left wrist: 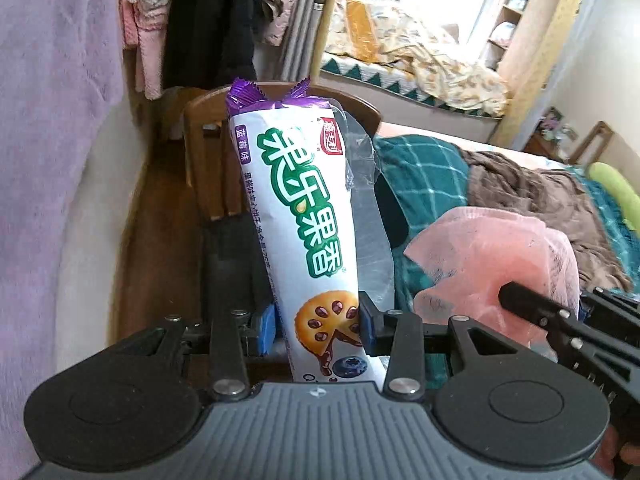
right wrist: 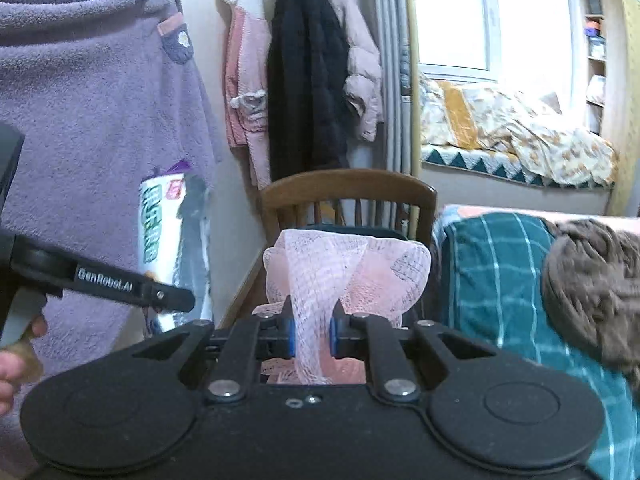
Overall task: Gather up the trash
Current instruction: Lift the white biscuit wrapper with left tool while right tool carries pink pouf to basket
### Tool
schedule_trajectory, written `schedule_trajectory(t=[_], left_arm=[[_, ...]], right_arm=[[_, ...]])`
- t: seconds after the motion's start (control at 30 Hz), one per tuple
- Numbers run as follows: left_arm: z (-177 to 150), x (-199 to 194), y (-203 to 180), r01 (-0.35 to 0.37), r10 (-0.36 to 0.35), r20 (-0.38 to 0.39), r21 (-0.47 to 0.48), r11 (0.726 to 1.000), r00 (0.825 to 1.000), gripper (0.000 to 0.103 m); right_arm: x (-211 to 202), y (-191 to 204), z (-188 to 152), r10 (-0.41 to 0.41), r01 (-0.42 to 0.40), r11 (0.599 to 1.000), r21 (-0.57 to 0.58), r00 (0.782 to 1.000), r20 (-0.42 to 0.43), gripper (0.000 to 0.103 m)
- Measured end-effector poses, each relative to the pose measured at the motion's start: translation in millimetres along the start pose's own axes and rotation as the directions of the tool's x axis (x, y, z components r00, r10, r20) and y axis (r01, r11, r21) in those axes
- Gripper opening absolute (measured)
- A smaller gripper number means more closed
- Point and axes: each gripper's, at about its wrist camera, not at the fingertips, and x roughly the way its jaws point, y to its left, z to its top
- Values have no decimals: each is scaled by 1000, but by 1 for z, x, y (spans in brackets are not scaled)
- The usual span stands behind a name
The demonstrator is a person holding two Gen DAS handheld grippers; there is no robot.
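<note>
Left gripper (left wrist: 320,330) clamps white-and-purple biscuit wrapper (left wrist: 296,216) near its base, right gripper (right wrist: 312,338) pinches pink foam mesh sleeve (right wrist: 348,272); top-heavy wrapper may slip out.

Biscuit wrapper (left wrist: 304,216): green "果乐果香", purple tag "蓝莓味"; left tongs (right wrist: 176,300) arm: "GenRobot.AI"

On my left gripper (left wrist: 318,330) I see a ribbed dark-grey body flanked by two round black discs, with black linkage bars pinned by silver screws behind the jaws. Blue pads (left wrist: 267,328) line the jaws. My right gripper (right wrist: 312,334) has the same black build and blue pads; white "GenRobot.AI" lettering (right wrist: 105,282) marks the left one's side bar.
</note>
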Motion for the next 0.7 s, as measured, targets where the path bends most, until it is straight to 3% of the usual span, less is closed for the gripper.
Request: schedule_trajectory(t=[0.17,0.4,0.7], left_arm=[[45,56,-14,-48,48,-50,-1,999,998,40],[101,136,-14,-166,162,-121,-21,986,979,40],[114,233,-28,-224,225,-260,32,974,939,40]], right_arm=[[50,-30,24,48,-49,999,-12,998,-38,14],[133,-62,47,80,-89,992,-87,991,-104,14],[213,-79,37,126,-157,978,-139,970,-210,14]])
